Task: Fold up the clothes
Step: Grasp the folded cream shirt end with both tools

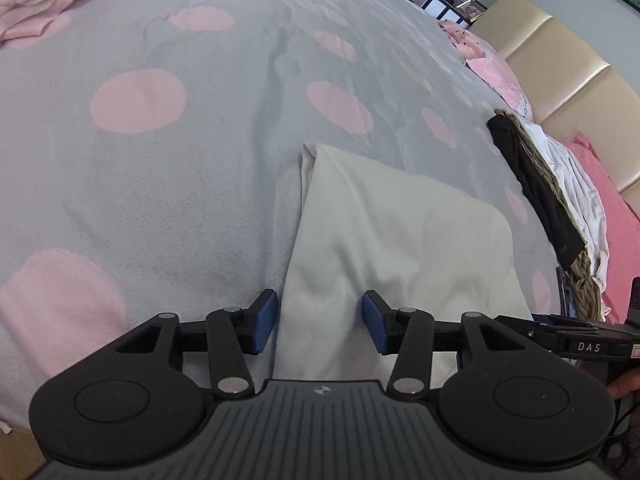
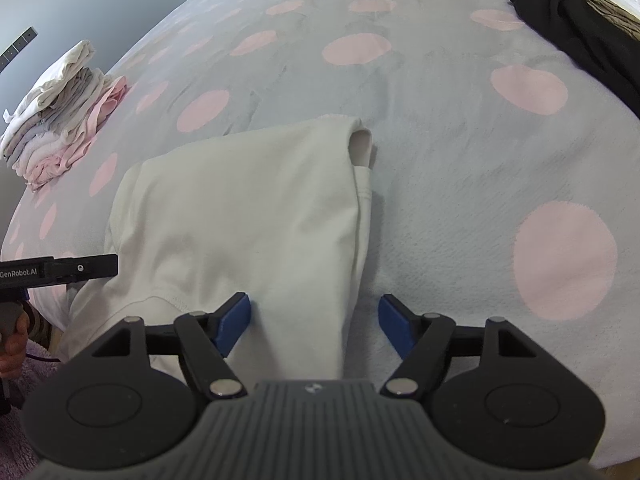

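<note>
Two grippers over one white garment [image 2: 240,216], partly folded, flat on the grey bed cover with pink dots [image 1: 160,184], near the bed's front edge. Left gripper [image 1: 319,322] parted moderately, blue pads astride the garment's near left edge, not pressing; nothing held. Right gripper [image 2: 314,326] spread wide, one pad over the cloth, the other over bare cover beside the garment's right fold; nothing held. No earlier picture supplied, so no jaw motion noted. Sleeve opening [image 2: 360,146] visible at far right corner, hem stitching just beneath it. Judged light, thin knit, wholly limp: no stiffness to carry a fold, likely to sag and drag if lifted by a single point. Slightly grippy against the fleecy cover, so sliding probably bunches layers. Not fragile. Best hold judged at the two near corners, pinching all layers together at the folded edges, one gripper per side, lifted evenly. Stack of folded clothes [image 2: 60,120] at far left of bed; unfolded dark and white pile [image 1: 560,200] at right, well apart.
</note>
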{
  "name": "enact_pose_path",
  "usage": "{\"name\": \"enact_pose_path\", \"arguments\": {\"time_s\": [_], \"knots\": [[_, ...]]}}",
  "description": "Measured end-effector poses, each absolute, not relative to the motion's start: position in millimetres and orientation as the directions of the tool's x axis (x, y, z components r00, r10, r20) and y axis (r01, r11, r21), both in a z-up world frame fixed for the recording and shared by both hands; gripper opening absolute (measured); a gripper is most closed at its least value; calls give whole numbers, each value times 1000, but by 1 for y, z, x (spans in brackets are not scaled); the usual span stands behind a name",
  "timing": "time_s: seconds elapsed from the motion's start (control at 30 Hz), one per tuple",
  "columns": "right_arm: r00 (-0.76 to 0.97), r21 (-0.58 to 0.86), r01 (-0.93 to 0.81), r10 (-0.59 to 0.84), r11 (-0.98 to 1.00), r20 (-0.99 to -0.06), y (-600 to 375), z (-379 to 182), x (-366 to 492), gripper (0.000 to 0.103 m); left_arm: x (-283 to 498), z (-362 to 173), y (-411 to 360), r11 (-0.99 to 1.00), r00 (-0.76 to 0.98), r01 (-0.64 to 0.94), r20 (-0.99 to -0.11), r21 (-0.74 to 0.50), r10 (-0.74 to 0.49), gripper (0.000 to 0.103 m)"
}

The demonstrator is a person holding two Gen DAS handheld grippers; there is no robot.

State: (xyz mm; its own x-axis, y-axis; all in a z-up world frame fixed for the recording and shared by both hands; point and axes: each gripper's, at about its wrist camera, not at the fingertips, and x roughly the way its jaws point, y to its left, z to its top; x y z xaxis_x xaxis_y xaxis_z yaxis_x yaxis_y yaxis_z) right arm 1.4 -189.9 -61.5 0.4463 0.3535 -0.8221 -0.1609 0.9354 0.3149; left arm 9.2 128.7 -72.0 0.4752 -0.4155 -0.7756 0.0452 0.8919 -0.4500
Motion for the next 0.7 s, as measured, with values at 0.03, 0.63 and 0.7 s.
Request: {"name": "enact_pose_path", "arguments": {"time_s": [0.03, 0.63, 0.7], "knots": [[448, 312, -164, 352, 936, -822, -189, -61, 1, 75, 9, -72, 127, 892, 474, 58, -774, -448, -419, 47], [464, 401, -185, 440, 897, -769, -190, -57, -2, 16, 7, -68, 113, 890, 494, 159, -746, -427, -446, 20], [464, 395, -187, 435, 900, -771, -189, -56, -3, 16, 5, -65, 111, 894, 499, 164, -747, -416, -440, 16]]}}
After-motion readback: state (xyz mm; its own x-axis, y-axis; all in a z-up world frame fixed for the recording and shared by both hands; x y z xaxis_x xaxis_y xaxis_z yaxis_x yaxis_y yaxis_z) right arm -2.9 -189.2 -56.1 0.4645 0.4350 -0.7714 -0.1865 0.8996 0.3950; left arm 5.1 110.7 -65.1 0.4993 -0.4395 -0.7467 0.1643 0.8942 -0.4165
